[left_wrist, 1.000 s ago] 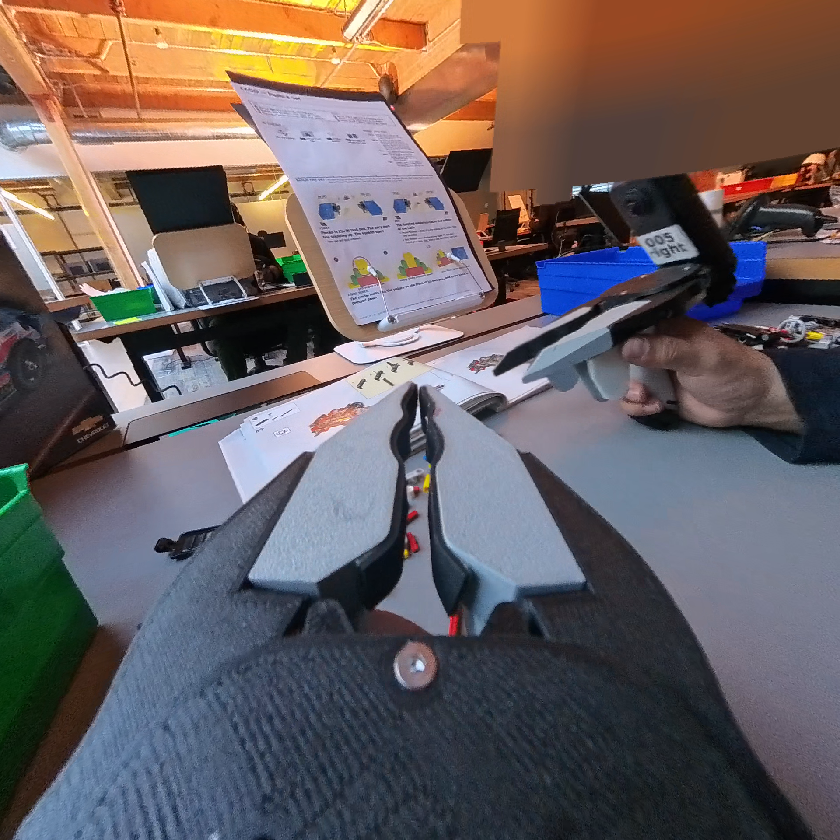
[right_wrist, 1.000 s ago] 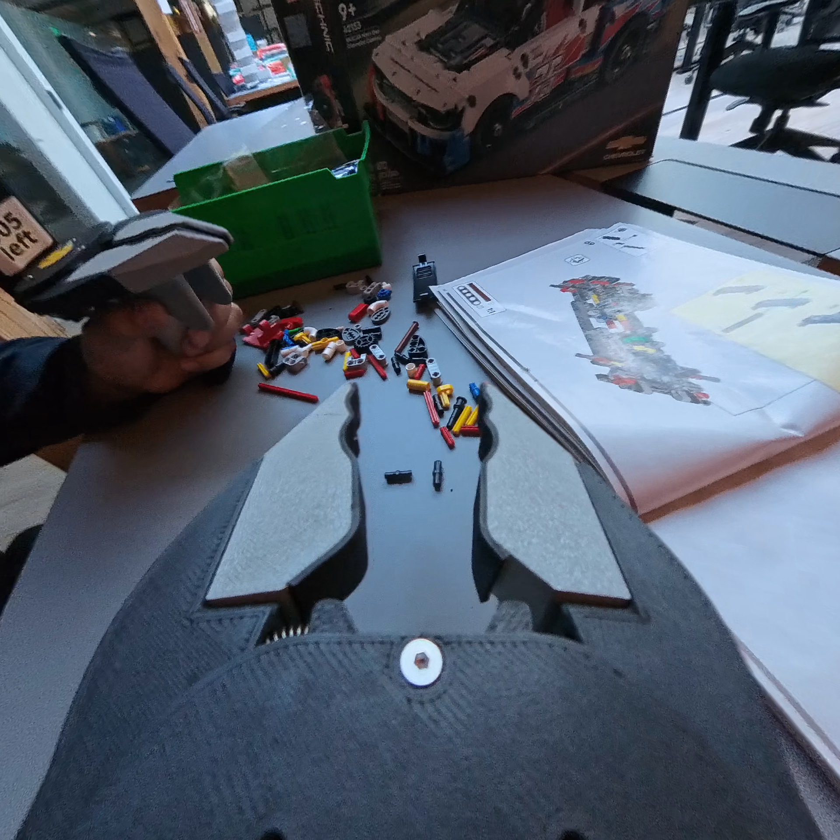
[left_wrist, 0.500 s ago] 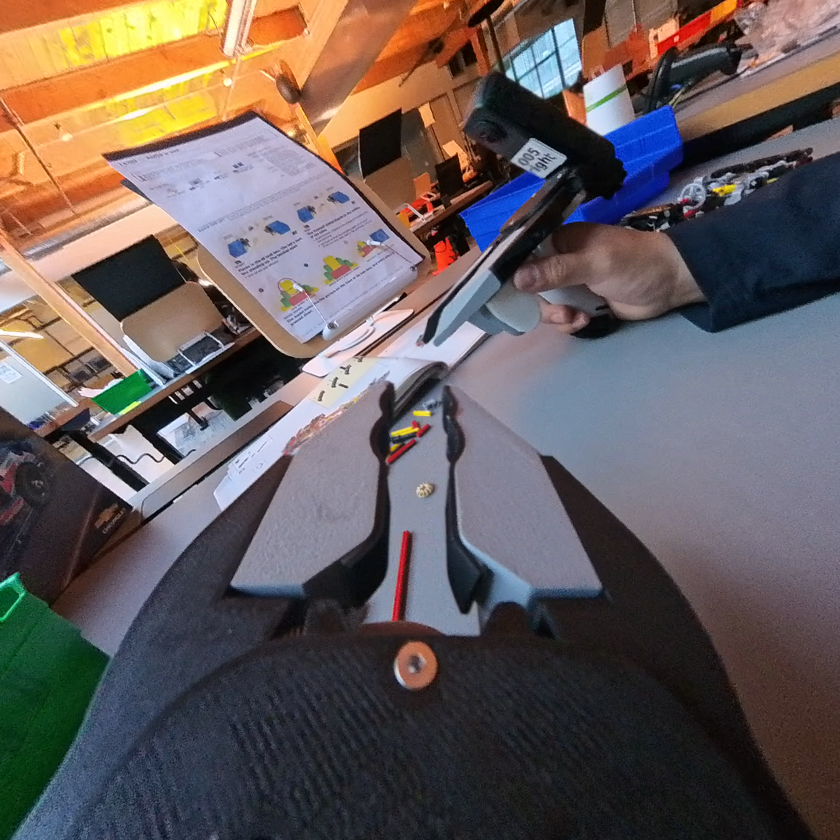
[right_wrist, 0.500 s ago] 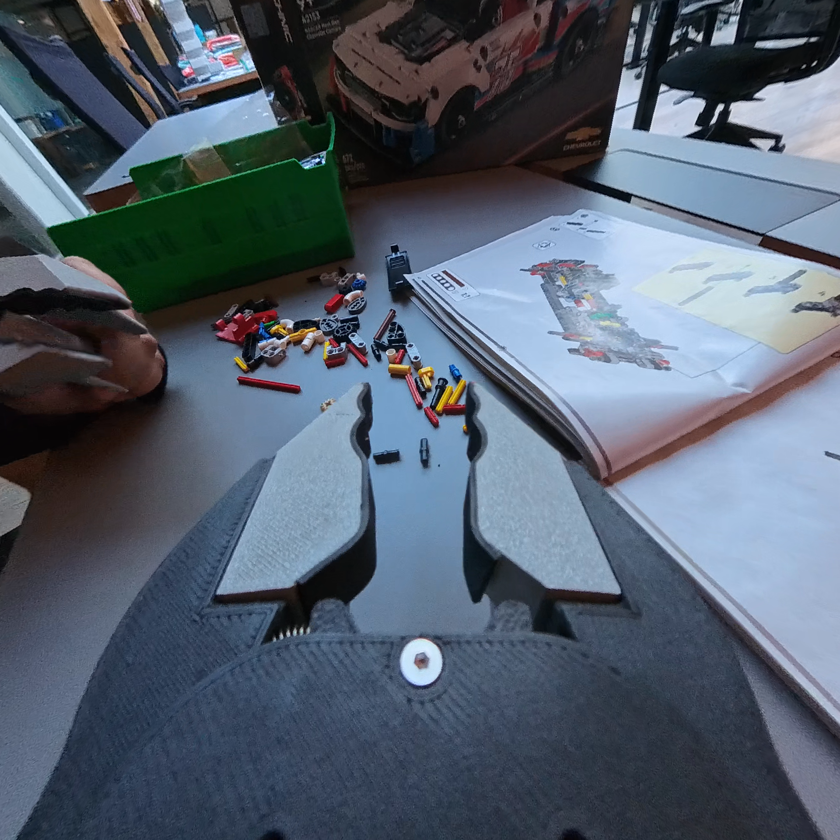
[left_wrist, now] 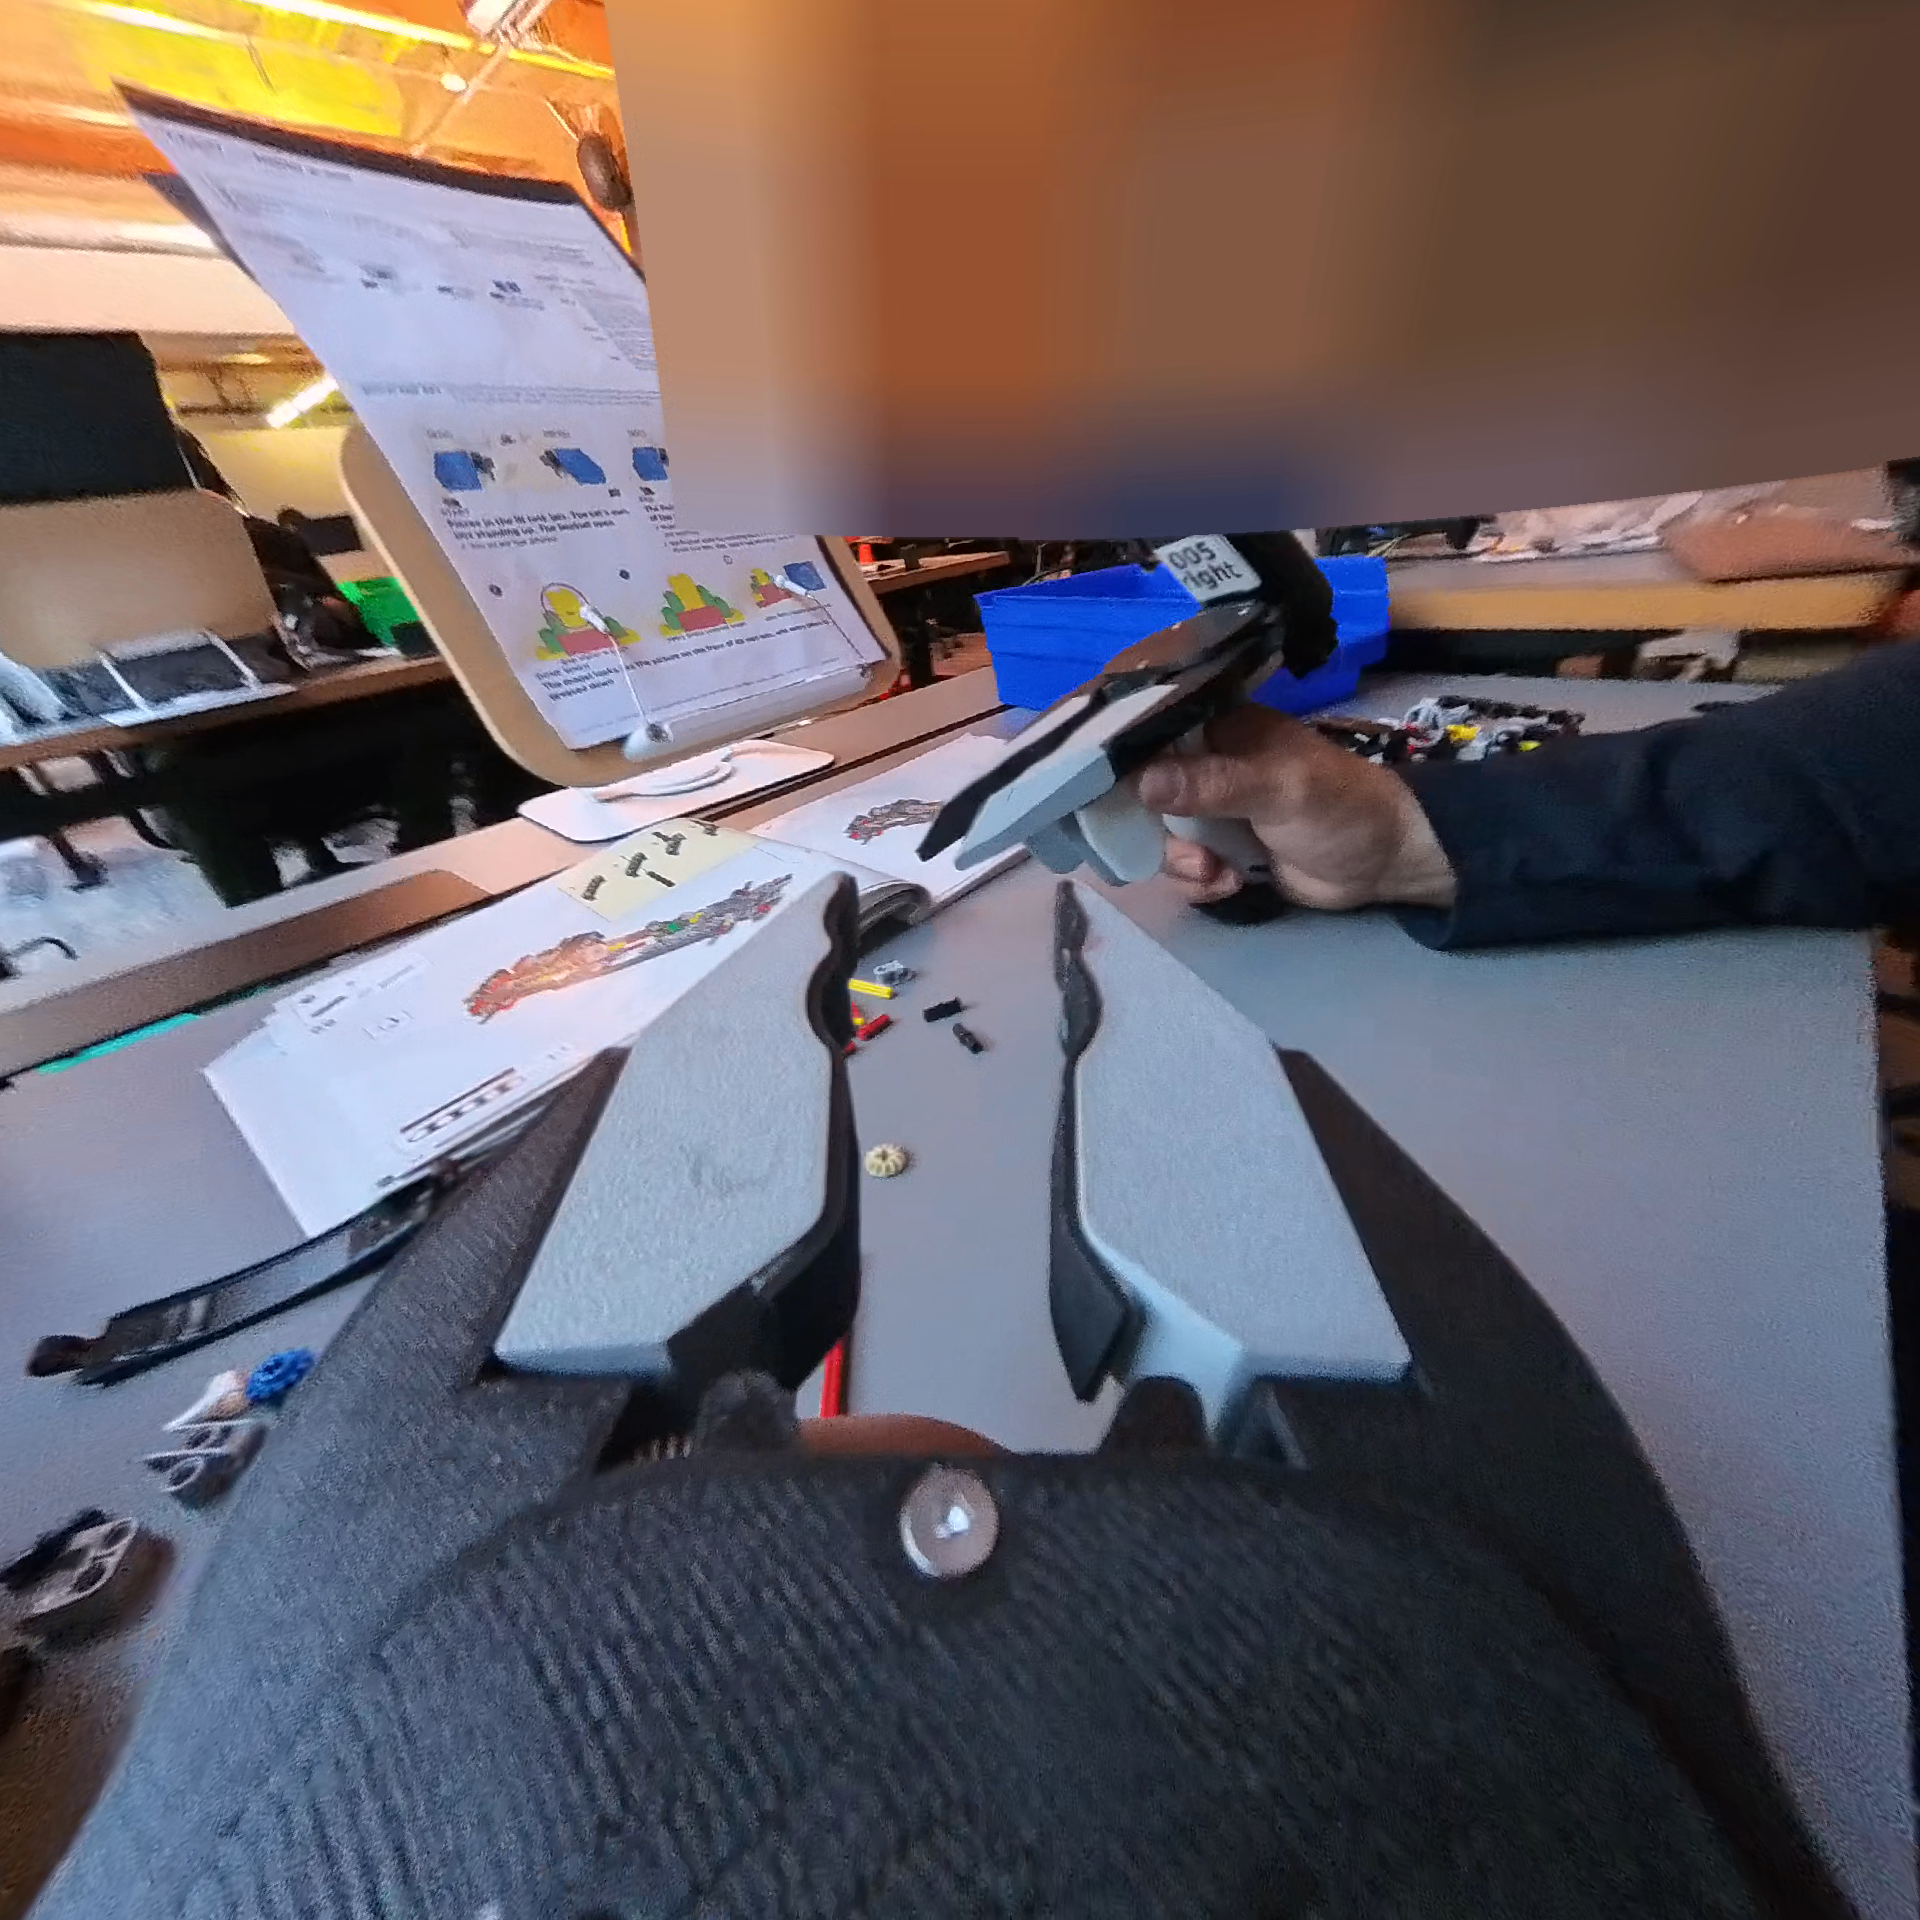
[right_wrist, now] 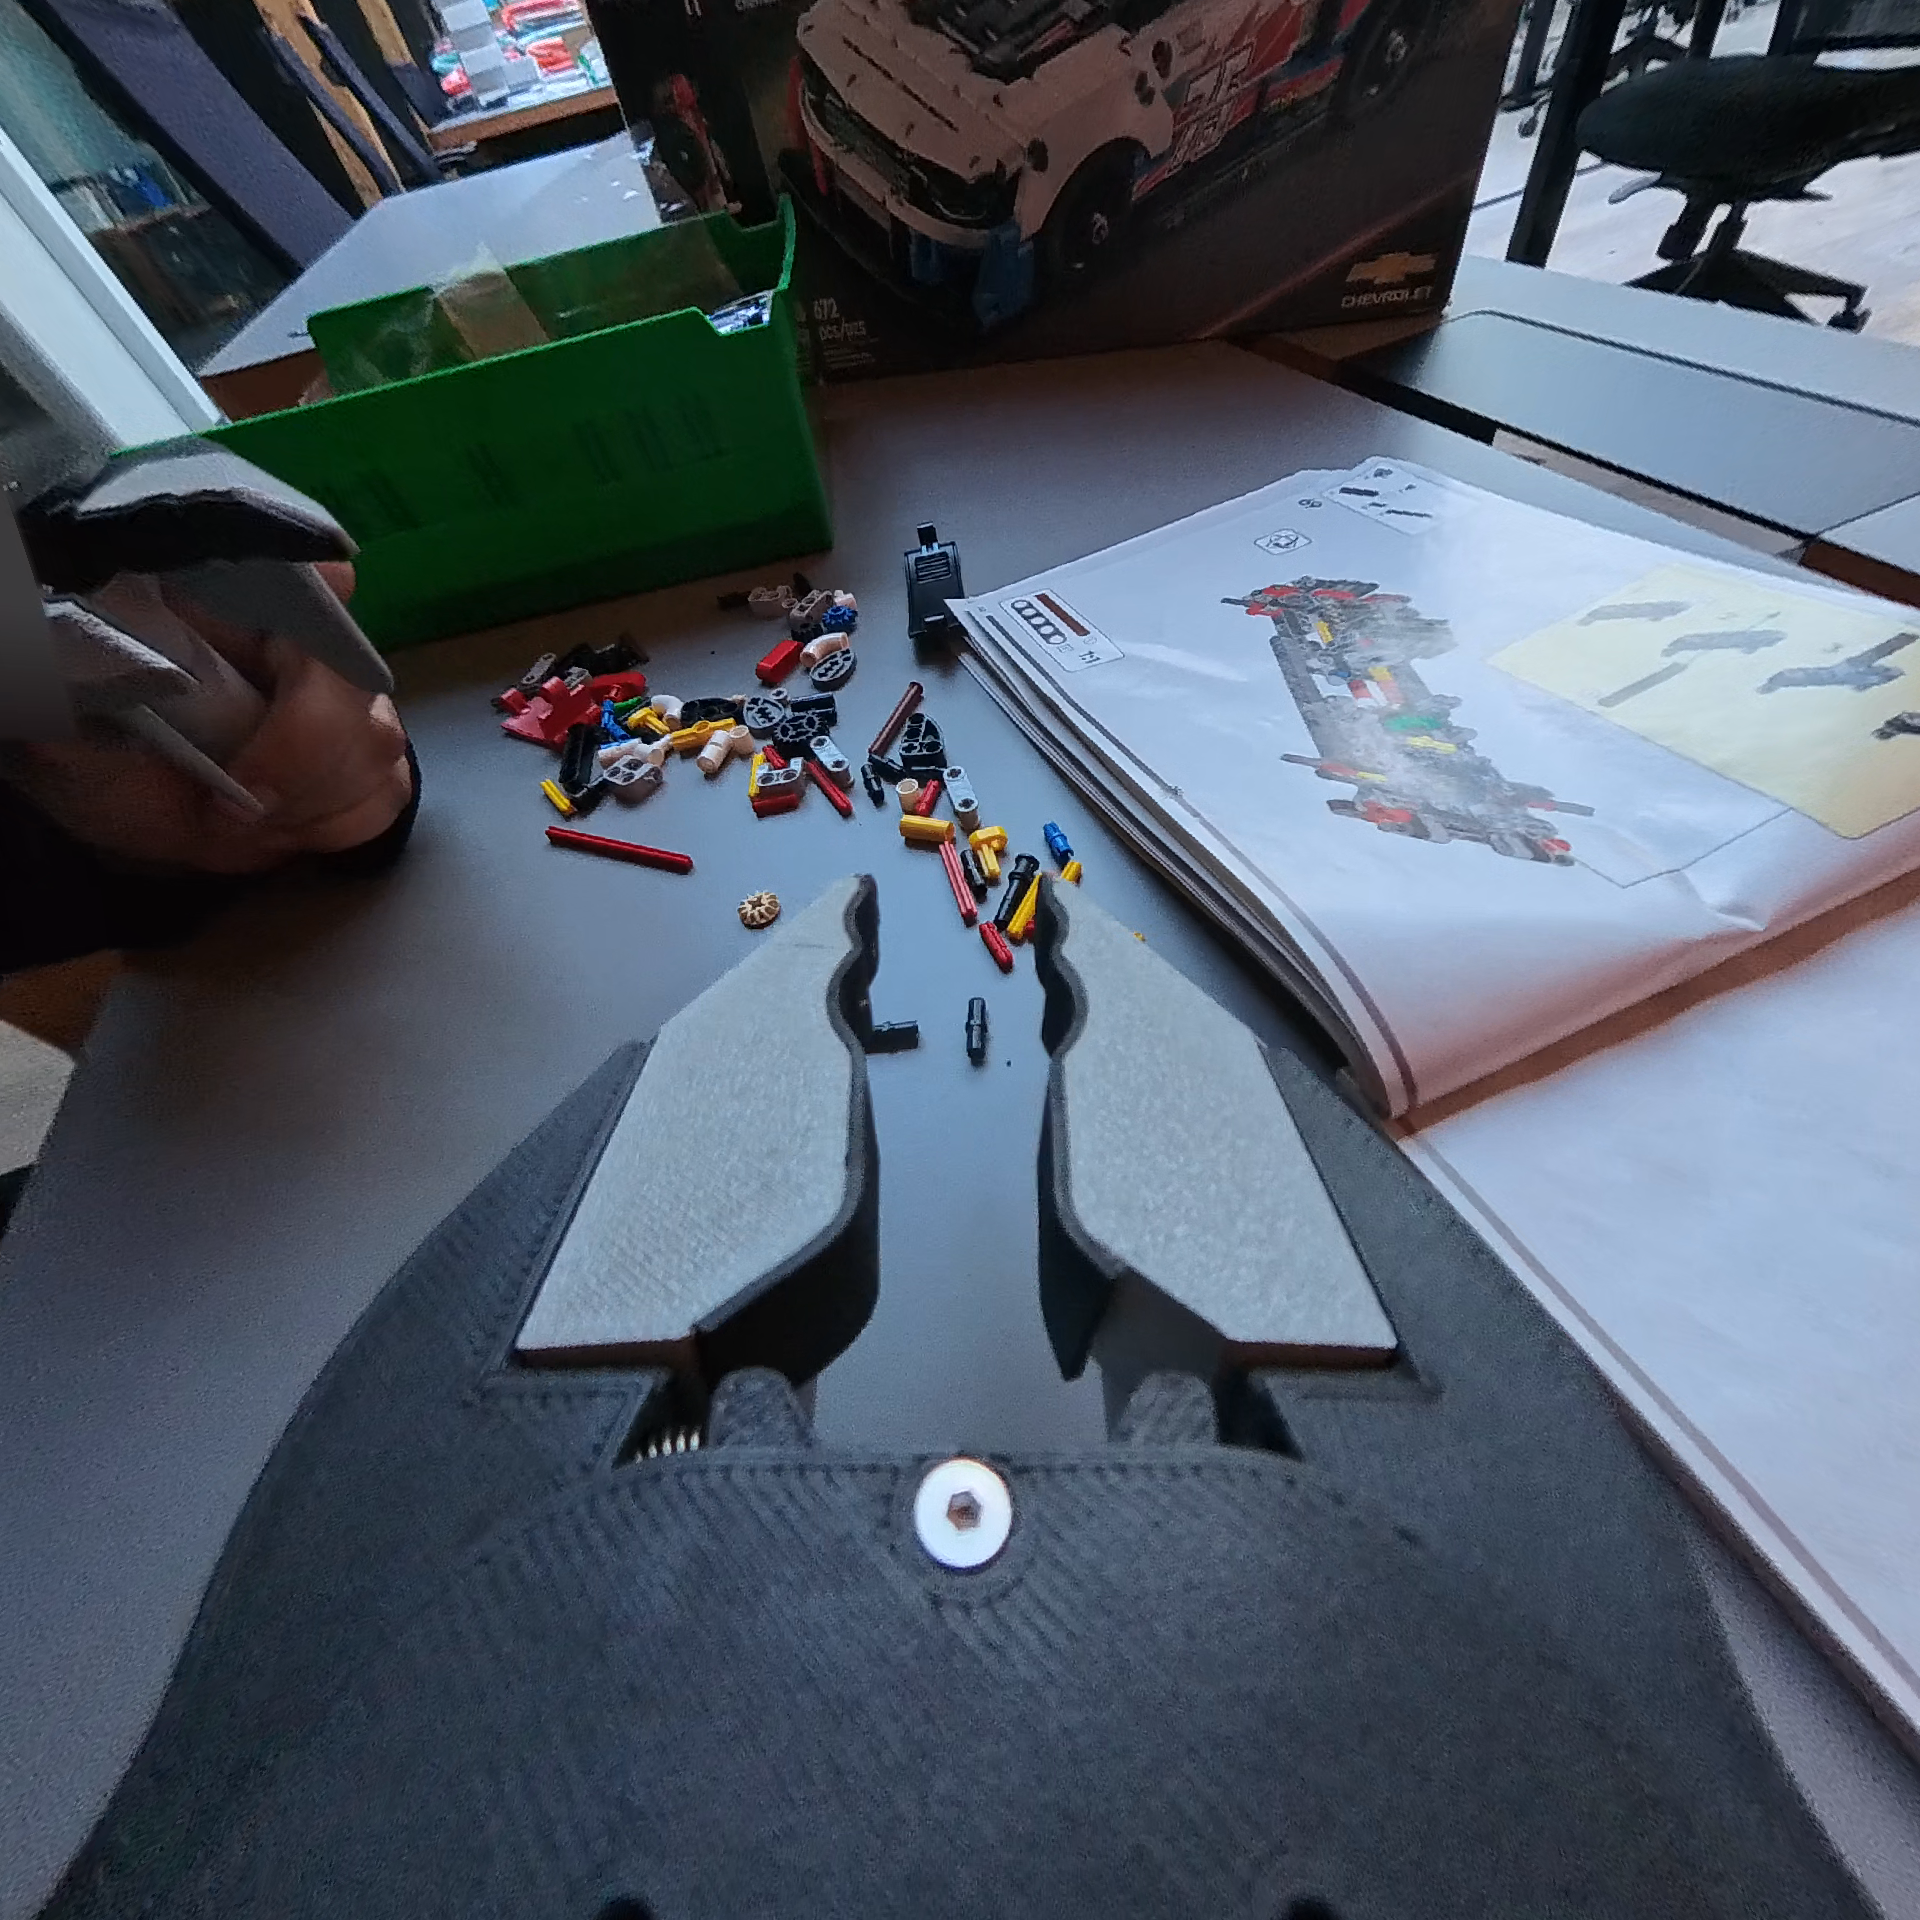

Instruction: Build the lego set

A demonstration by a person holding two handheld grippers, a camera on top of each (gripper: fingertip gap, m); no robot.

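Note:
My left gripper (left_wrist: 951,904) is open and empty above the grey table (left_wrist: 1507,1143). Through its gap I see a tan gear (left_wrist: 886,1161), a red axle (left_wrist: 834,1377) and two black pins (left_wrist: 942,1009) on the table. My right gripper (right_wrist: 954,894) is open, low over the table. The two black pins (right_wrist: 977,1029) lie loose between its fingers, untouched. A pile of small coloured lego pieces (right_wrist: 727,727) lies just beyond. The tan gear (right_wrist: 758,909) lies left of the right gripper's fingertips. The right gripper also shows in the left wrist view (left_wrist: 940,847), and the left gripper in the right wrist view (right_wrist: 369,613).
An open instruction booklet (right_wrist: 1455,779) lies right of the pile. A green bin (right_wrist: 540,468) and the set's box (right_wrist: 1091,156) stand behind it. A sheet on a stand (left_wrist: 540,468), a blue bin (left_wrist: 1070,623) and a partial build (left_wrist: 1475,722) are at the table's far side.
My left gripper went from shut to open. A tan gear now lies on the table where none showed a second ago. My right gripper's jaws narrowed and moved closer over the two black pins.

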